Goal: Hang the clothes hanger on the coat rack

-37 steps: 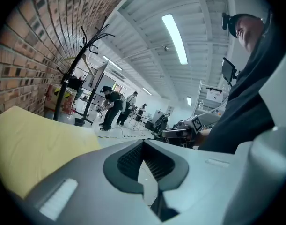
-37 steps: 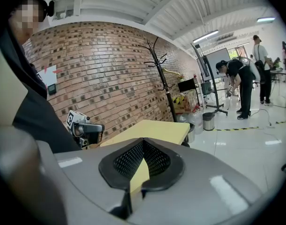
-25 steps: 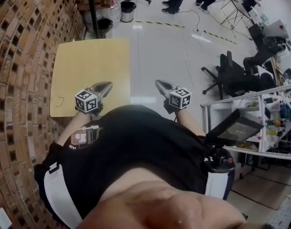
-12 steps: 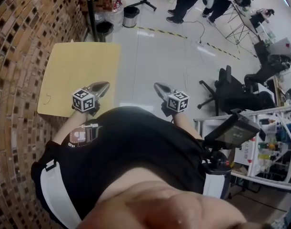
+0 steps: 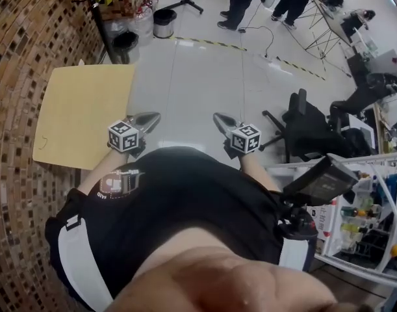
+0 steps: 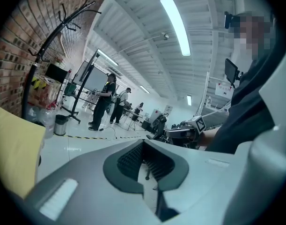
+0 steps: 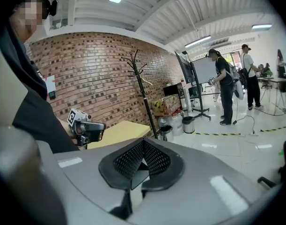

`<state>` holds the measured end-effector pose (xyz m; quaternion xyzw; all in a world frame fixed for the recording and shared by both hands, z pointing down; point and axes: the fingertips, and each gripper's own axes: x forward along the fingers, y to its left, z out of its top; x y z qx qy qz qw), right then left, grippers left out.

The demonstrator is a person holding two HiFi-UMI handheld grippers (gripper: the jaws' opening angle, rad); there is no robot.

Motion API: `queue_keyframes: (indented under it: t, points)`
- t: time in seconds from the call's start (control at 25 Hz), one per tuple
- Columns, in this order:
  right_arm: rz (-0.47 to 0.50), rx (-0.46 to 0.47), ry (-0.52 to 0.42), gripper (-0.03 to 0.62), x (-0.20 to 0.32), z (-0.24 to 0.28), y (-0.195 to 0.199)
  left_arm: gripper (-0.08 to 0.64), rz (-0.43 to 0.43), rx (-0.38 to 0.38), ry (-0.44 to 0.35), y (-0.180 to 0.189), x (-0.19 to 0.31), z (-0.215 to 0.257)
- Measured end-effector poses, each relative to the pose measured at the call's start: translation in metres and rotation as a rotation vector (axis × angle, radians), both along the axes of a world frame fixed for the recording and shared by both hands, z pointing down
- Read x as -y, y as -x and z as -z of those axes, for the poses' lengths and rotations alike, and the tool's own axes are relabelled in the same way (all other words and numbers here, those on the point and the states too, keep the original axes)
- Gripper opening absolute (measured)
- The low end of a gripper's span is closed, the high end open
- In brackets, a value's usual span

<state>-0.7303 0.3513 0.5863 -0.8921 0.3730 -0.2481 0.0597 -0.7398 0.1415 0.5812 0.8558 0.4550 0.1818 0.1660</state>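
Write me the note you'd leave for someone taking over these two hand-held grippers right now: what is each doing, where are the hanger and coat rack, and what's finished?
Left gripper: jaws shut, empty.
Right gripper: jaws shut, empty.
Both are held out in front of the person, near the yellow table.
Coat rack: stands by the brick wall, beyond the table. A pale curved thing hangs among its branches. It may be the hanger, but it is too small to tell.
Done: possibly the hanging.
Left: check the rack. If it holds no hanger, find one.
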Motion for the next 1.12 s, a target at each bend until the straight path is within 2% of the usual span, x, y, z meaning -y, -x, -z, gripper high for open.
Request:
queue_keyframes:
  t: [0.16,0.32,0.56,0.84,0.96,1.12]
  points:
    - [-0.023,0.007,-0.021,0.014,-0.019,-0.004,-0.017,0.002,-0.024,0.017,-0.016,-0.022,-0.019,-0.005]
    - [-0.046,0.013,-0.018,0.014,-0.029,-0.011,-0.051,0.002,-0.034,0.009,-0.015,-0.066,-0.023,-0.008]
    - [-0.064,0.001,0.027,0.014,-0.021,0.002,-0.145,0.002,-0.056,-0.011,0.026,-0.167,-0.016,-0.009]
    - [-0.110,-0.023,0.025,0.014,0.000,0.021,-0.264,0.002,-0.119,-0.027,0.024,-0.271,0.012,0.000]
    - [-0.094,-0.014,0.021,0.014,0.012,0.022,-0.299,0.002,-0.086,-0.023,0.041,-0.307,0.027,0.005]
    - [-0.070,0.013,0.021,0.014,0.015,0.011,-0.343,0.002,-0.025,0.009,0.058,-0.338,0.042,-0.002]
